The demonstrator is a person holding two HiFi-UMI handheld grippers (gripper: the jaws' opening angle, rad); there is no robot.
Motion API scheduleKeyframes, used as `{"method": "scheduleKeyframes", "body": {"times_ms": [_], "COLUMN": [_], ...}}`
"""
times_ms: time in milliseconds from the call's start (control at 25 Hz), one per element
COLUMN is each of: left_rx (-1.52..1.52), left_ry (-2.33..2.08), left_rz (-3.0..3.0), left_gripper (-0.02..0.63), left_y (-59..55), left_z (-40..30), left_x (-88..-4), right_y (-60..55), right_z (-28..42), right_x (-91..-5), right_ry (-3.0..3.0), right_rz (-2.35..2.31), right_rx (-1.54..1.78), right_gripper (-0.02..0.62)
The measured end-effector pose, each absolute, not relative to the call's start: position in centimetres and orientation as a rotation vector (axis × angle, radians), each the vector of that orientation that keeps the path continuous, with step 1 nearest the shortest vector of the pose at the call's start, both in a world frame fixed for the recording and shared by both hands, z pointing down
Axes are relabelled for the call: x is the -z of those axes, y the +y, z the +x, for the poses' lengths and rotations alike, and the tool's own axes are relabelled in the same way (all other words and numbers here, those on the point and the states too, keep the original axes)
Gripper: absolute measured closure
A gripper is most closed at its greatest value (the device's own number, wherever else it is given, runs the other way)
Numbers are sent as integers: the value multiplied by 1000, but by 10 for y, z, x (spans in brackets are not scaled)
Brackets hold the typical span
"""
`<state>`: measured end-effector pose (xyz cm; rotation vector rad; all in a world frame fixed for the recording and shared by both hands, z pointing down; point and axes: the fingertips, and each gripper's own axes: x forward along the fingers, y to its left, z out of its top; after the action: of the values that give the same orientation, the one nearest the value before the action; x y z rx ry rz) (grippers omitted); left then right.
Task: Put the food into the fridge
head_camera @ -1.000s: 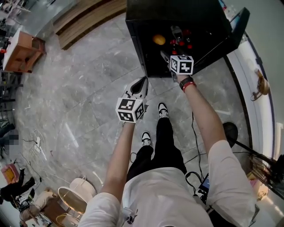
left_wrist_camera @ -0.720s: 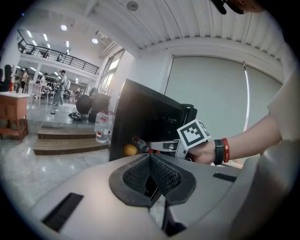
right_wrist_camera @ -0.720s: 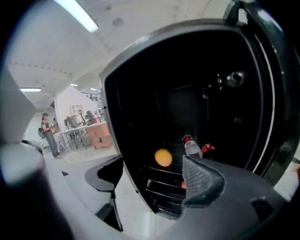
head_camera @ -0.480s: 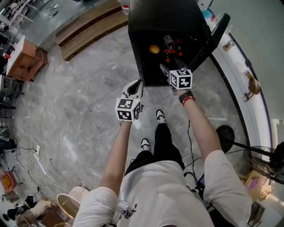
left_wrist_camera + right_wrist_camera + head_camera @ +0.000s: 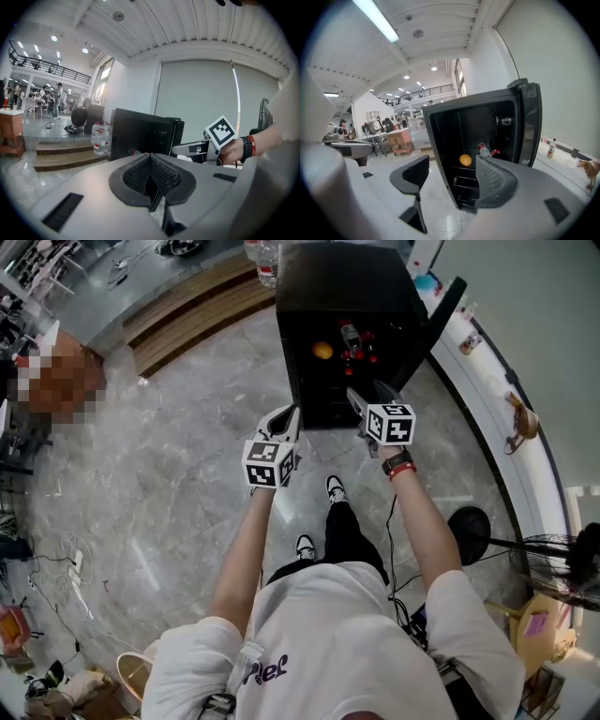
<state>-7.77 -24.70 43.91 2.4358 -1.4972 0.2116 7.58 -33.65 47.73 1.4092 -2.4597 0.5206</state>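
- Fridge stands open; door swung out to fridge's right as you face it.
- Orange sits on shelf inside fridge, bottle just beside it.
- Your right tongs: just outside fridge mouth, well apart, just been closing, nothing between.
- Your left tongs: off fridge's front left corner, pressed together, empty.
- Judgement: loading looks done, door next.
- Push door's outer face with flat of right tongs. Swing slowly.
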Motion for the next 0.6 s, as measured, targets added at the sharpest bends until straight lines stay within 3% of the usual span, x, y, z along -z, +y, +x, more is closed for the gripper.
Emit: {"method": "scheduleKeyframes", "body": {"times_ms": [600], "left_rx": [-149], "left_ry": [-1534], "left_rz": [2467], "left_gripper": [586], "left_y": [-193], "left_z": [-89], "left_x": [-387], "right_y": [-237], "right_z": [83], "right_x": [-405], "right_ry": [-2527], "right_rz": [1505], "right_rx": [-530], "right_gripper": [388]}}
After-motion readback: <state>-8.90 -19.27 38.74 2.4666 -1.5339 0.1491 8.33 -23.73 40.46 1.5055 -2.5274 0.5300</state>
